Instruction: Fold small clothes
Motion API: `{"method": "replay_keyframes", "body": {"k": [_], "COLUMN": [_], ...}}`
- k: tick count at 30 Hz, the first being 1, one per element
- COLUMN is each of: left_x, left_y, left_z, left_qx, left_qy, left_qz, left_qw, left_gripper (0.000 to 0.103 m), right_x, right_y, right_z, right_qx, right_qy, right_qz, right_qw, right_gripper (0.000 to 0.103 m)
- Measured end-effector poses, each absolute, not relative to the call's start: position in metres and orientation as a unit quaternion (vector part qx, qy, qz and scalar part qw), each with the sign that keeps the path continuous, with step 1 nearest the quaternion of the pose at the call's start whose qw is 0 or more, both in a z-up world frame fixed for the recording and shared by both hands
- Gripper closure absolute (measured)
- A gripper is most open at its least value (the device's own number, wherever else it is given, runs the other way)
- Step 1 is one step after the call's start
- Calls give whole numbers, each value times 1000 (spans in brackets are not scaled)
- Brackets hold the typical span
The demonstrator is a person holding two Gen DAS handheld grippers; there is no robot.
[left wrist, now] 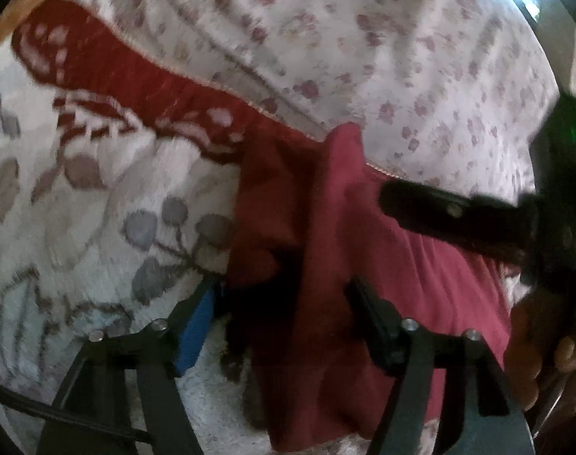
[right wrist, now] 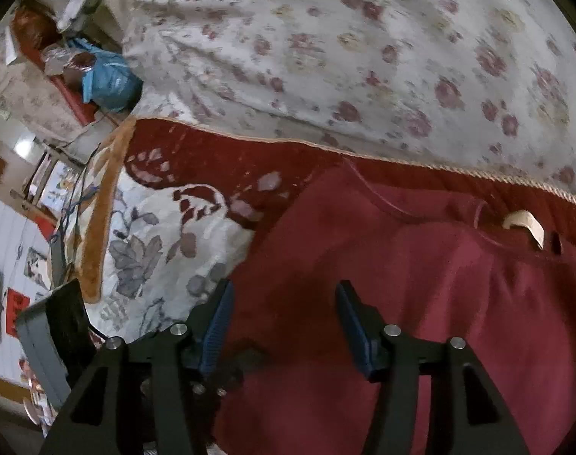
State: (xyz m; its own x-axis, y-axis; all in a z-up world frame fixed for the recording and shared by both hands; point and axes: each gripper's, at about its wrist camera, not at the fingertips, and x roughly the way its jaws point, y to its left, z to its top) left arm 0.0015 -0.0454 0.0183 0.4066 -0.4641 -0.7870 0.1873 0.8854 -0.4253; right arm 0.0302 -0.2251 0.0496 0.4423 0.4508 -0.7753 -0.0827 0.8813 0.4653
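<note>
Fingers of the left gripper (left wrist: 284,303) stand apart around a raised ridge of the maroon garment (left wrist: 326,250), which lies on the floral rug (left wrist: 98,197); the right gripper (right wrist: 284,322), also spread and empty, hovers over its flat body, collar label (right wrist: 523,223) ahead-right

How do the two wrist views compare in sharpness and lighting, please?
Left wrist view: motion-smeared throughout, so the dark red garment and the floral sheet look soft; glare streak at the top right corner; the right gripper is a dark blur. Right wrist view: sharper, with the garment's neck label legible as a shape; deep shadow between the open jaws; strong fisheye bending at the edges.
</note>
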Motion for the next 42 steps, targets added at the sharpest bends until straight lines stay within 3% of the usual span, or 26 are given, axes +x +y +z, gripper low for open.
{"method": "replay_keyframes", "body": {"k": [8, 15, 25, 26, 30, 33, 38, 42], "left_x": [-4, -7, -6, -6, -5, -5, -16, -16], "left_y": [-52, -57, -53, -51, -42, -35, -35, -30], "left_z": [16, 13, 14, 14, 17, 19, 32, 29], "left_qx": [-128, -118, -141, -149, -179, -215, -213, -223], "left_qy": [503, 494, 495, 495, 493, 490, 469, 473], "left_qz": [-199, -201, -198, -198, -197, -208, -219, -220], "left_qw": [831, 837, 834, 833, 828, 819, 829, 823], "left_gripper": [22, 14, 13, 15, 50, 63, 72, 74], "right_x": [-14, -56, -64, -64, -62, -53, -20, 25], "right_y": [-260, -293, -305, -303, -301, -299, -283, -254], "right_z": [43, 30, 26, 27, 31, 37, 51, 55], "right_qx": [216, 219, 235, 232, 234, 244, 247, 246], "right_qy": [491, 495, 492, 492, 488, 481, 482, 503], "right_qz": [136, 98, 99, 98, 97, 106, 131, 158], "right_qw": [833, 835, 832, 834, 835, 835, 831, 813], "right_gripper": [28, 28, 27, 26, 25, 25, 21, 17]}}
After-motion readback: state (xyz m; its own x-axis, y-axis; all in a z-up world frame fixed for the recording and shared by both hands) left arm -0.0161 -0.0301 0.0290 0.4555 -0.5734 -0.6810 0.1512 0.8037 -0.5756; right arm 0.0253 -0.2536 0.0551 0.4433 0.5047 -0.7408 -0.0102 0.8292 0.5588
